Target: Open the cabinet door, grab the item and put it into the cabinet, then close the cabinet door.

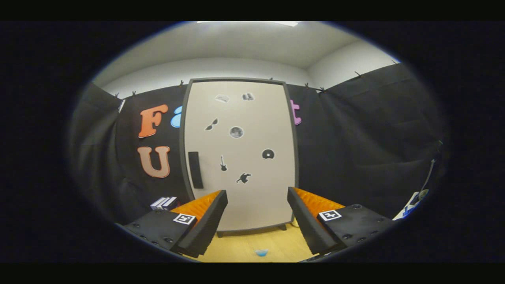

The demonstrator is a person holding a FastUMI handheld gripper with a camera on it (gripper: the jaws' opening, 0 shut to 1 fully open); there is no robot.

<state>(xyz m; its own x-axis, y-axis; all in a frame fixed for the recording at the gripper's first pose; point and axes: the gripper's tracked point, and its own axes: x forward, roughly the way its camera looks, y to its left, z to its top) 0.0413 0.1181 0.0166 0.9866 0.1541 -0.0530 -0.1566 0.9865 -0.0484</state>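
Observation:
A tall cabinet (240, 154) stands straight ahead on a wooden tabletop (252, 242), beyond my fingers. Its pale door is shut, carries several small dark stickers, and has a dark vertical handle (195, 170) near its left edge. My gripper (257, 195) is open, with nothing between its fingers, and points at the lower part of the door from some distance. A small light-blue item (261, 252) lies on the wood between the fingers, close below the gripper.
Black cloth walls close the booth behind and on both sides of the cabinet. A small stack of white and dark boxes (163, 203) sits left of the cabinet base. A white and blue object with a cable (412, 205) rests at the far right.

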